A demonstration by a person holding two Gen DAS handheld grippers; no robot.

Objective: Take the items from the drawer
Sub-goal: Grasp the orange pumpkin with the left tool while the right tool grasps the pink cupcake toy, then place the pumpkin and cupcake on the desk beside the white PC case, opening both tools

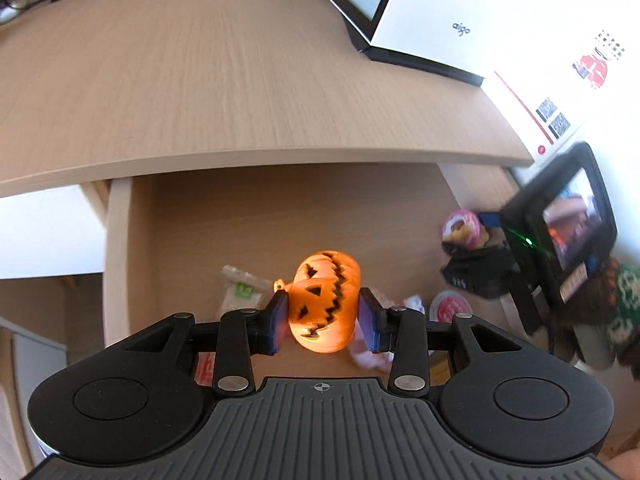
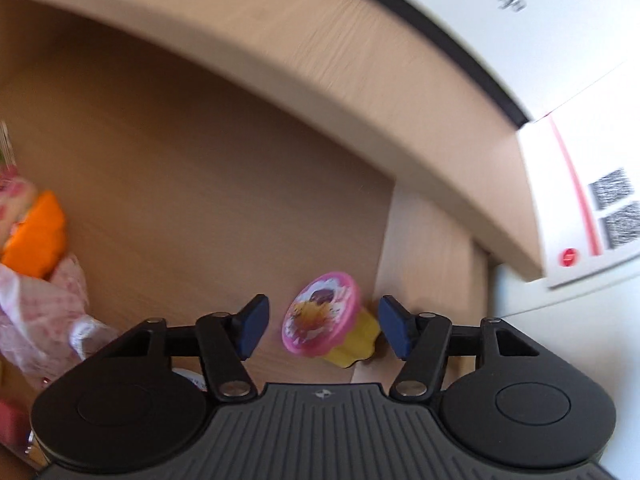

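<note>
An orange jack-o'-lantern pumpkin toy [image 1: 324,300] hangs above the open drawer [image 1: 240,220], and my left gripper [image 1: 324,314] is shut on it, one blue pad on each side. In the right wrist view, a small yellow cup with a pink picture lid [image 2: 320,320] lies on its side at the drawer's right wall [image 2: 416,248]. My right gripper [image 2: 322,330] straddles this cup with its jaws open; a gap shows at the left pad [image 2: 252,330]. The left wrist view also shows that cup [image 1: 460,226] at the right, in front of the other gripper's body.
The wooden desk top [image 1: 200,80] overhangs the drawer's back. White boxes [image 1: 460,12] lie on its right part. The drawer also holds a green-and-white packet [image 1: 244,288], a red-lidded cup [image 1: 450,308], an orange item [image 2: 38,236] and pink wrapped packets [image 2: 48,312].
</note>
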